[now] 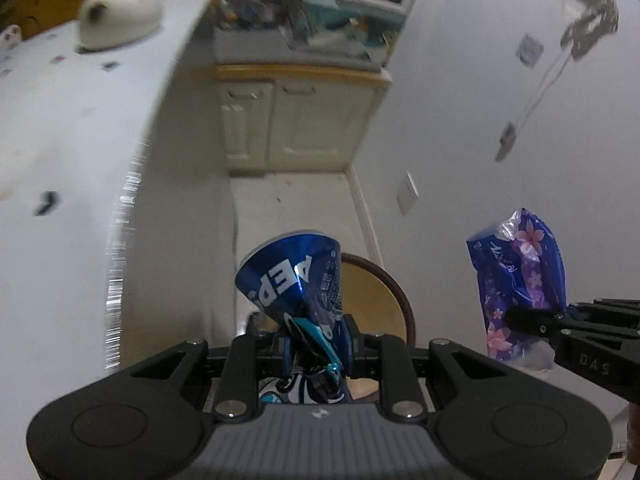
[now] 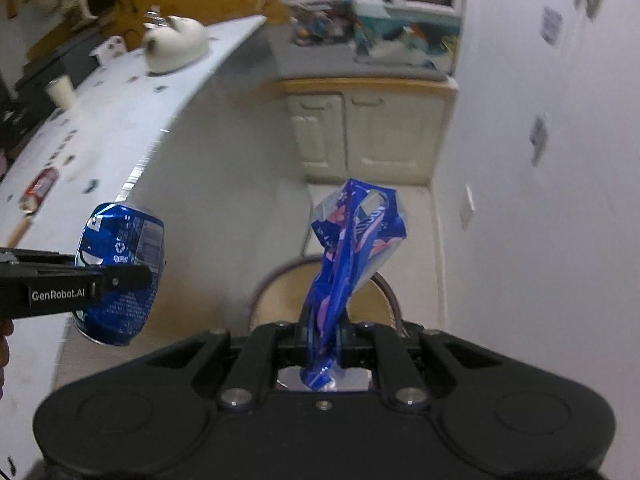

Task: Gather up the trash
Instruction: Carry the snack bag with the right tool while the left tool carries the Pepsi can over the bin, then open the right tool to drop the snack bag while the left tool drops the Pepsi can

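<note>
Left wrist view, left gripper [image 1: 318,346]: bottom centre of the frame, its jaws clamped on the lower end of a crushed blue aluminium cola can [image 1: 296,280] with white lettering; the can stands up out of the jaws and flares toward its top.
Left wrist view, right gripper [image 1: 532,322]: reaches in from the lower right edge, closed on a crumpled blue-and-purple plastic wrapper with pink flowers [image 1: 520,280], which rises above the fingers.
Left wrist view, below the can: a round tan surface with a dark brown rim [image 1: 402,300], partly hidden; whether it is a stool or a bin is hard to tell.
Left wrist view, surroundings: a white table [image 1: 80,128] fills the left side, with a white cat-shaped object [image 1: 120,20] at upper left, blurred. A cream two-door cabinet [image 1: 300,124] sits at centre, and a white wall [image 1: 500,100] takes the right.

Right wrist view, right gripper [image 2: 324,336]: bottom centre, jaws pinched together on the flowered wrapper [image 2: 352,240], which twists upward to mid-frame.
Right wrist view, left gripper [image 2: 132,276]: enters from the left edge, gripping the crushed can [image 2: 120,268] at mid-left, just beside the table [image 2: 120,120] edge.
Right wrist view, table top: the cat-shaped object [image 2: 176,46] at upper left, a pale cup [image 2: 60,90] further left, and a small red-labelled item [image 2: 40,186] near the left edge.
Right wrist view, background: the cabinet [image 2: 368,136] at centre, and the brown-rimmed round surface [image 2: 280,300] behind the wrapper.
</note>
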